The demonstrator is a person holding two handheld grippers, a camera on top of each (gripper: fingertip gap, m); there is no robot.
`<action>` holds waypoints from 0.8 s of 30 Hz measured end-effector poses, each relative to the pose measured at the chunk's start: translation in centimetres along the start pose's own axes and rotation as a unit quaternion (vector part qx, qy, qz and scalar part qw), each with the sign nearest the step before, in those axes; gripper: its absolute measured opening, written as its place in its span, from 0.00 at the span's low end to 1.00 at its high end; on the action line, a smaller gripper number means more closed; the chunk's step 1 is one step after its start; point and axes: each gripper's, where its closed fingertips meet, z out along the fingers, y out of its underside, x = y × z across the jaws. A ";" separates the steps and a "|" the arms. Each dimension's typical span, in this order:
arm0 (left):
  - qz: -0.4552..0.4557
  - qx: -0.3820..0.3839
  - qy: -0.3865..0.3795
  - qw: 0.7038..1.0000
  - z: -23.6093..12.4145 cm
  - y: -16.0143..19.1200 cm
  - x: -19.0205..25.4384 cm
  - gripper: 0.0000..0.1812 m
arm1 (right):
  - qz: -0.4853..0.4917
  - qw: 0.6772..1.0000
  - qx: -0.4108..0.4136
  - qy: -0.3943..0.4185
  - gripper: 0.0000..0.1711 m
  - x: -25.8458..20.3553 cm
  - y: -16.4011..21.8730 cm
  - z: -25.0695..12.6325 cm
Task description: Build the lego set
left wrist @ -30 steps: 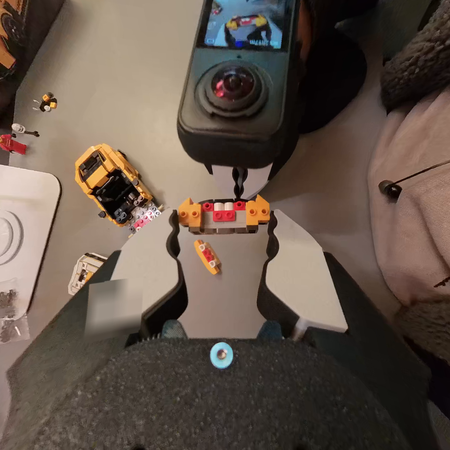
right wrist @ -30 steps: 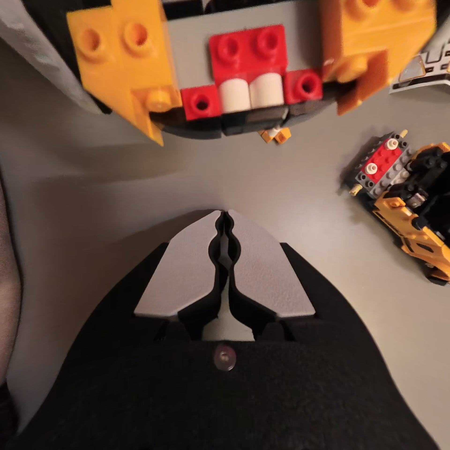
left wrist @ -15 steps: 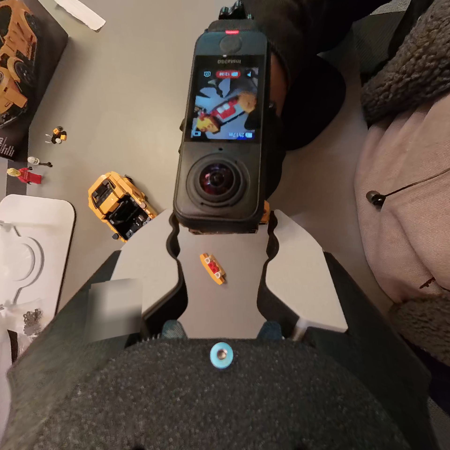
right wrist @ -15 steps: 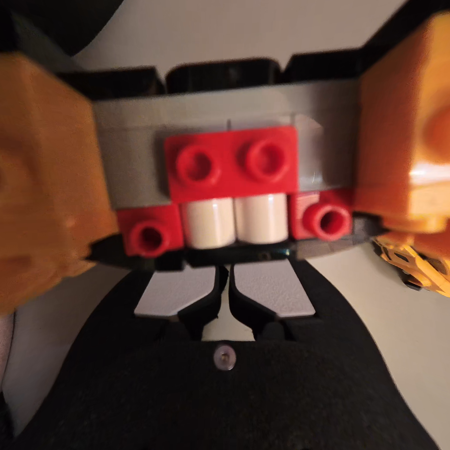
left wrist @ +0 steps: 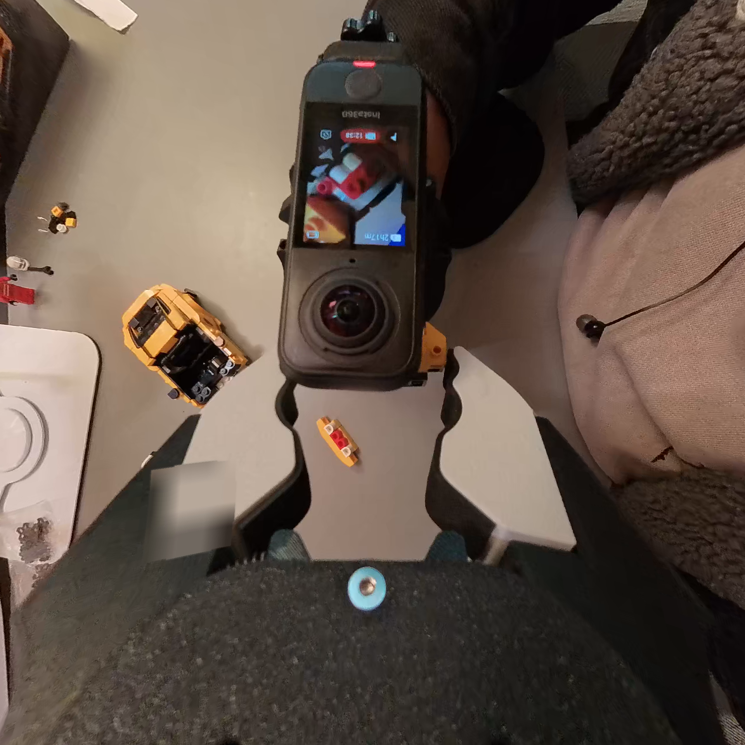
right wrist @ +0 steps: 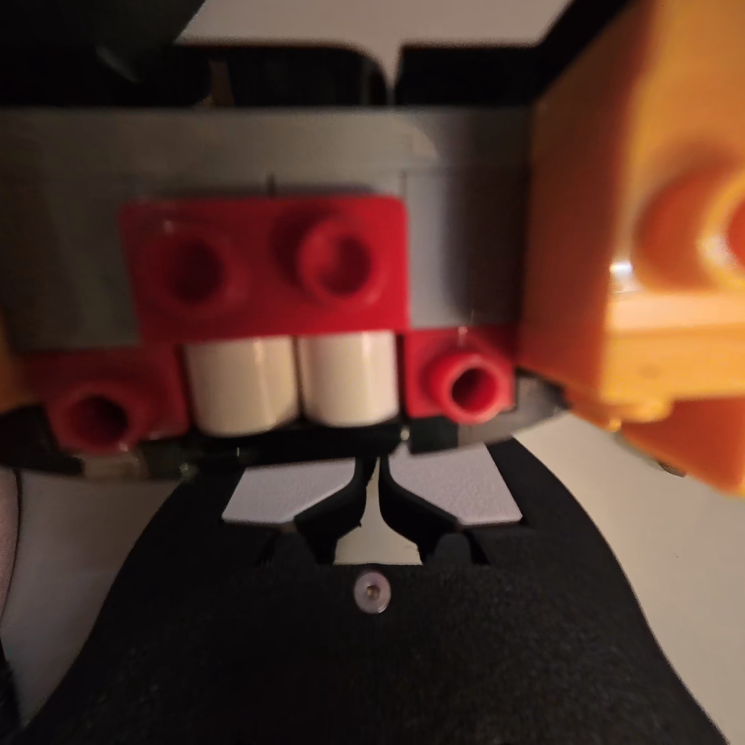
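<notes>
Left tool (left wrist: 369,379): the jaws stand wide and grip the lego sub-assembly (left wrist: 433,348) across its two orange ends. In the left wrist view only one orange corner of it shows, at the right fingertip; the rest is hidden behind the right tool's camera.

Below the gap between the fingers, a small orange-and-red piece (left wrist: 338,441) lies loose on the grey worktop (left wrist: 181,161).

Right tool (right wrist: 373,471): the fingers stand almost together, with a thin slit between them. The tips are hidden under the sub-assembly's black lower edge. No part can be seen between them.

Handling (judgement): the sub-assembly is light, rigid plastic with smooth, slippery faces. Press-fit joints may separate under twisting. Hold it across the solid orange end blocks, as now. Avoid the red studded plate (right wrist: 264,270) and the two white cylinders (right wrist: 290,383).

Farther left on the worktop, well apart from both tools, rests the partly built yellow car (left wrist: 181,342).
</notes>
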 end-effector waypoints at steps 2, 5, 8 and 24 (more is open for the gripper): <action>0.000 0.001 -0.001 1.000 0.0 0.0 0.0 0.39 | -0.002 1.000 -0.001 0.001 0.00 0.0 0.0 0.0; -0.002 0.007 -0.005 1.000 -0.1 0.0 0.0 0.39 | -0.003 1.000 0.002 0.001 0.00 0.1 0.0 -0.1; -0.003 0.011 -0.008 1.000 -0.1 0.2 0.0 0.39 | -0.007 1.000 0.001 0.002 0.00 0.1 0.2 -0.3; 0.055 0.024 -0.016 0.998 0.0 1.0 0.5 0.39 | -0.035 0.999 -0.013 0.006 0.00 1.0 0.9 -1.0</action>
